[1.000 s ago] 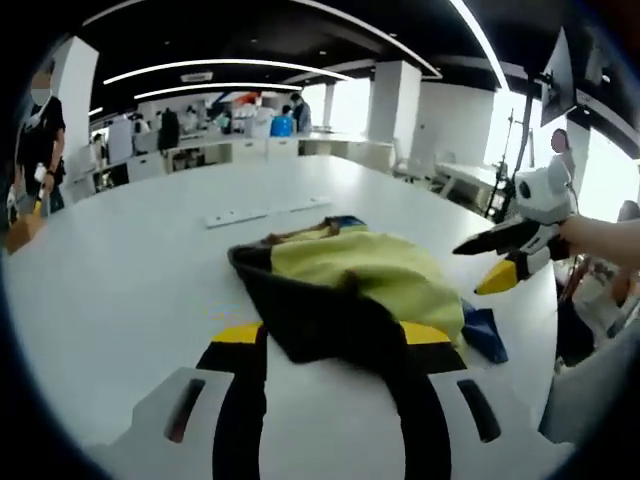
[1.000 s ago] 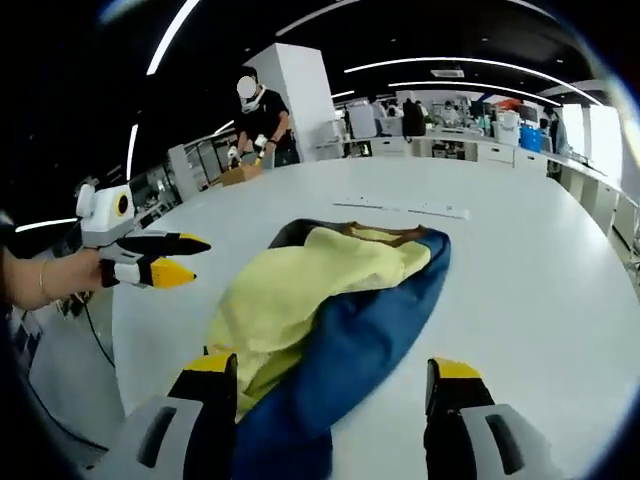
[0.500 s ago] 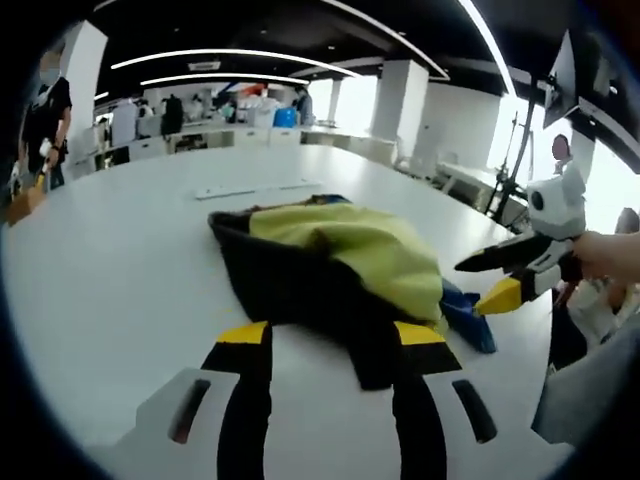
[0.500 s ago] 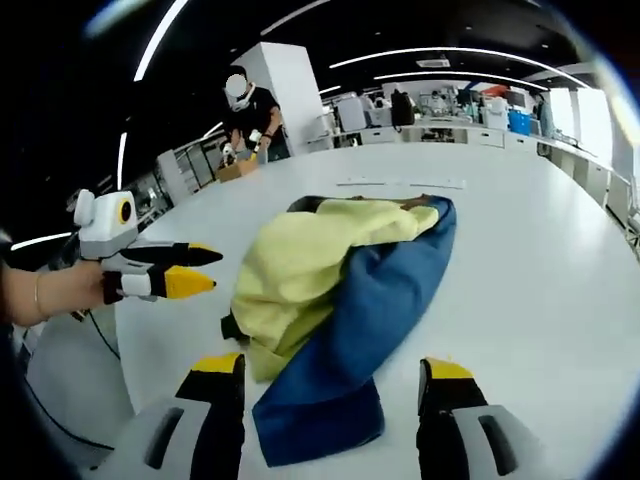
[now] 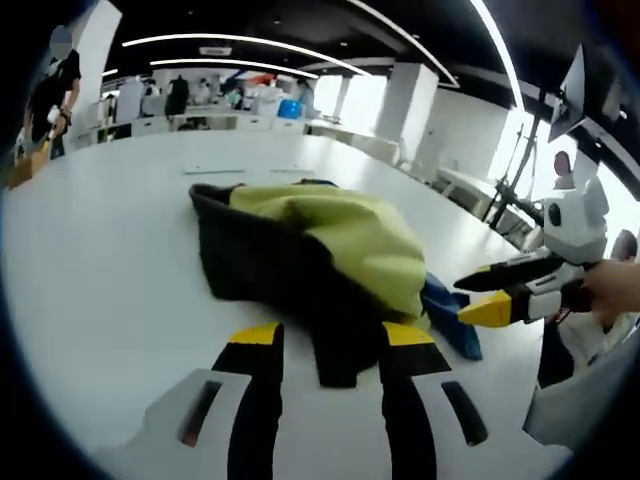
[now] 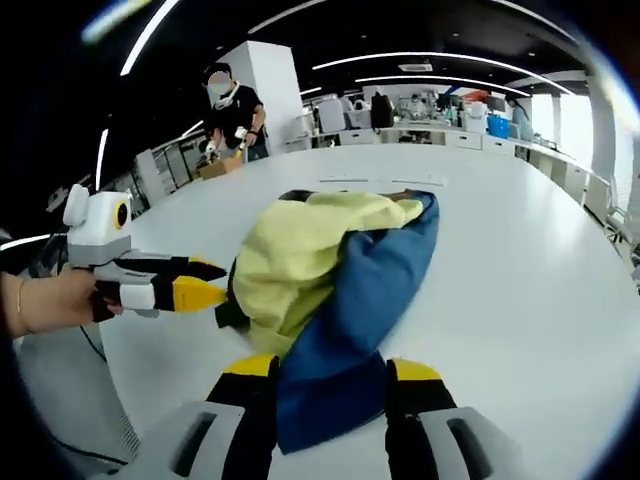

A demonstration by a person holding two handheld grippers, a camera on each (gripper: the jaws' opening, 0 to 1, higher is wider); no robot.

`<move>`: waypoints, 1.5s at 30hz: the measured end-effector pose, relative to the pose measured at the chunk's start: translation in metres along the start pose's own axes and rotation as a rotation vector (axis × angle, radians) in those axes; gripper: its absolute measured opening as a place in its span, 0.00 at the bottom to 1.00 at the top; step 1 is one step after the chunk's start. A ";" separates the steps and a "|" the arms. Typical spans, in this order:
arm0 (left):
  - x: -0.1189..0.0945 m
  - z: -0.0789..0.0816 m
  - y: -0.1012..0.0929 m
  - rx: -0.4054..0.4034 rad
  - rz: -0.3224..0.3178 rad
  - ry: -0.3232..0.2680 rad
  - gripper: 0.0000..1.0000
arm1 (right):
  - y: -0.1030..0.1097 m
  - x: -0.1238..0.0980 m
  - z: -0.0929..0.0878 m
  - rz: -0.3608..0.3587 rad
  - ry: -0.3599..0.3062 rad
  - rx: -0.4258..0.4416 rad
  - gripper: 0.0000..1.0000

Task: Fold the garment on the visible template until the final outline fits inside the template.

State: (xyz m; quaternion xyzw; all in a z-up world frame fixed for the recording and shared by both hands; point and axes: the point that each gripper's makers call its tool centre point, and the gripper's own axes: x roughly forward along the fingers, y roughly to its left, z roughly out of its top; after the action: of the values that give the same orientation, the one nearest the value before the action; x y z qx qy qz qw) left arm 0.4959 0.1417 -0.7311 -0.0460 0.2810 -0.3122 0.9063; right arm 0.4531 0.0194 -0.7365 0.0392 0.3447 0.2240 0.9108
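Both cameras have closed in on the garment since the earlier pictures, and each hand-held gripper now has cloth between its jaws where a second ago the jaws stood just short of it.

Item 1: garment (image 5: 330, 235), a crumpled heap of yellow, black and blue cloth lying on the white counter (image 5: 100, 250). No template outline can be made out around it. Its long axis runs from the near edge away toward the far side of the counter.

Item 2: left hand-held gripper (image 5: 330, 345). Jaws parted, with a black flap of the garment lying between the yellow tips; not yet clamped. Seen from the right gripper view it sits at the left (image 6: 205, 290), just beside the yellow cloth.

Item 3: right hand-held gripper (image 6: 330, 375). Jaws parted, with the blue end of the garment (image 6: 345, 330) lying between them; no firm grip evident. Seen from the left gripper view it sits at the right (image 5: 485, 300), near the blue edge.

Relation: the garment lies straight ahead of both grippers, each at a different near end, neither clearly nearer.

Judgement: folding has hardly begun.
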 end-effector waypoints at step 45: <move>-0.026 0.020 0.011 -0.001 0.062 -0.010 0.00 | -0.024 -0.019 0.022 -0.094 0.032 -0.223 0.00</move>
State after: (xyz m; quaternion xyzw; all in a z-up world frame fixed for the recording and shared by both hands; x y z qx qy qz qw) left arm 0.4958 0.1644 -0.7046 -0.0395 0.2780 -0.2836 0.9169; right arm 0.4641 -0.0087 -0.7135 -0.0823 0.3335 0.2185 0.9134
